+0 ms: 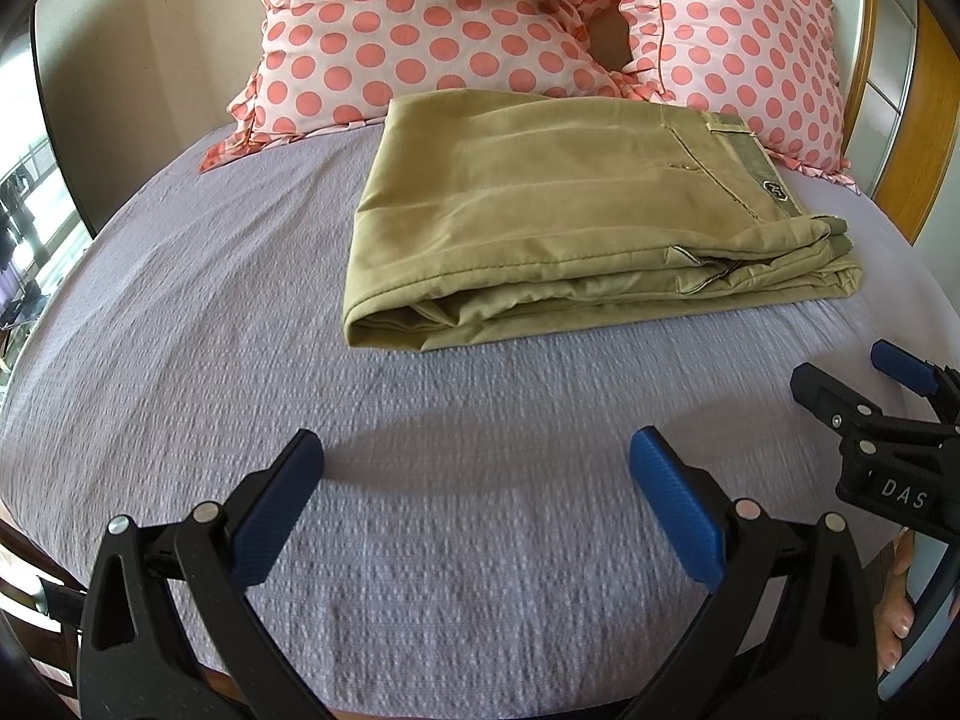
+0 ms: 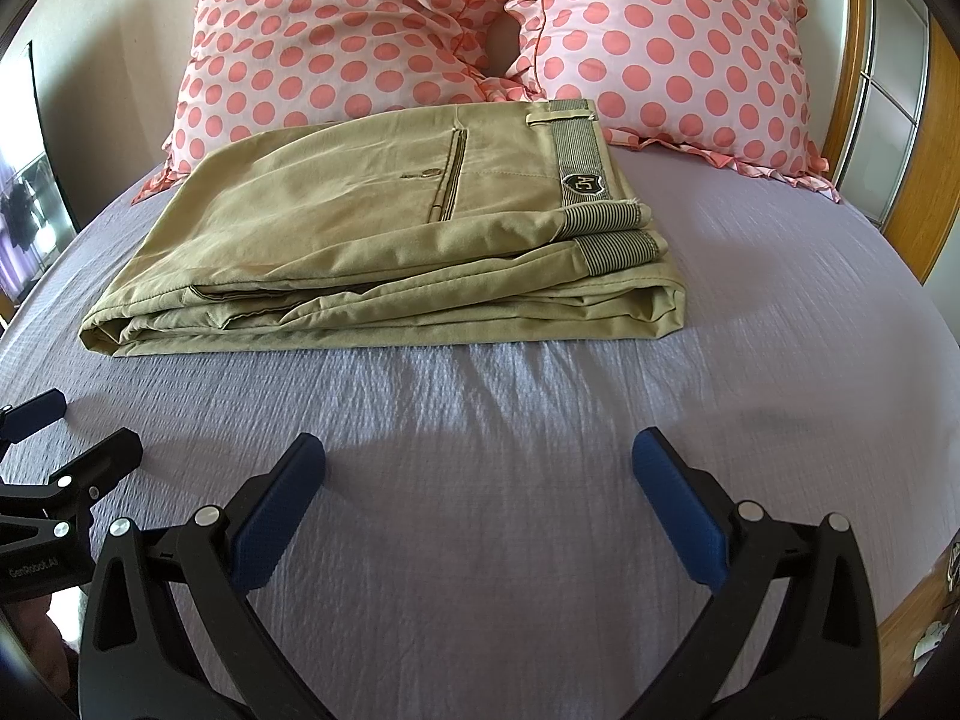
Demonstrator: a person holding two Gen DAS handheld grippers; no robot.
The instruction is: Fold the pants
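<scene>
Now the khaki pants [image 2: 384, 240] lie folded in a flat stack on a lavender textured bedspread [image 2: 510, 480], just in front of two pink polka-dot pillows [image 2: 336, 30] at the far end. A wooden bed frame [image 2: 942, 180] edges the right side. Nearer, the left gripper [image 1: 477, 474] and right gripper [image 2: 480, 474] hover over bare cloth, both spread wide and holding nothing.

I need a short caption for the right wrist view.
Folded khaki pants lie on the lilac bedsheet before two polka-dot pillows; right gripper open, empty.
</scene>
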